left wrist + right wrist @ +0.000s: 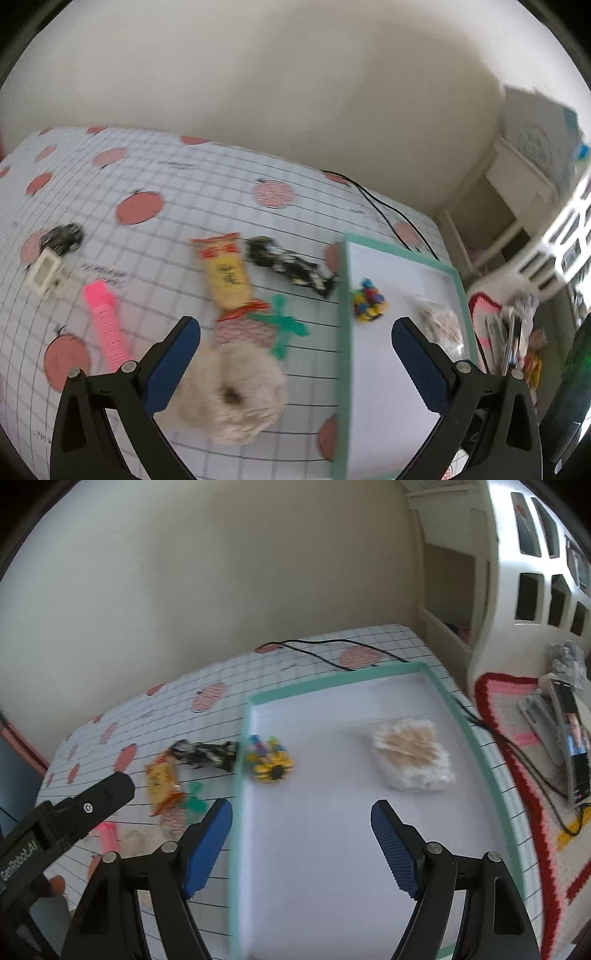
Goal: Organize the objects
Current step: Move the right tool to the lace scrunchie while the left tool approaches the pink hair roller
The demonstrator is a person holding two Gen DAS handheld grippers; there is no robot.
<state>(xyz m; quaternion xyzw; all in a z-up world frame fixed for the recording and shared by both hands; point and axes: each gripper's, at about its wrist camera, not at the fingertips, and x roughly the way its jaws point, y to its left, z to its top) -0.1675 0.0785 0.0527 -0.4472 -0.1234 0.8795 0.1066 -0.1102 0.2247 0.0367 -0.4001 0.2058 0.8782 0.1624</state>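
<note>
Table: a top under a white grid-lined cloth with pink fruit prints (177,192), a black cable (380,206) running along its far edge.
Far-left edge: a small black toy car (63,236) just beside a white rectangular clock-like gadget (44,275); blur leaves the gadget uncertain.
Left of centre: a pink ribbed plastic tube (105,325) lying flat.
Centre: a yellow and red snack packet (227,277), with a black and white wrapped packet (288,264) just to its right, near the tray's left wall.
Near edge: a green plastic figure-shaped piece (282,325) beside a fluffy beige ring-shaped scrunchie (236,395).
Left gripper (295,363): blue-padded jaws spread wide, holding nothing, above the scrunchie and the tray's left wall.
Tray: a shallow white tray with a mint-green rim (245,738) on the table's right part.
Tray contents: a multicoloured block toy with a yellow flower (271,760) at the left wall; a clear bag of cotton swabs (410,757) toward the right wall.
Right gripper (301,845): 2 blue pads wide apart, empty, over the tray's near part.
</note>
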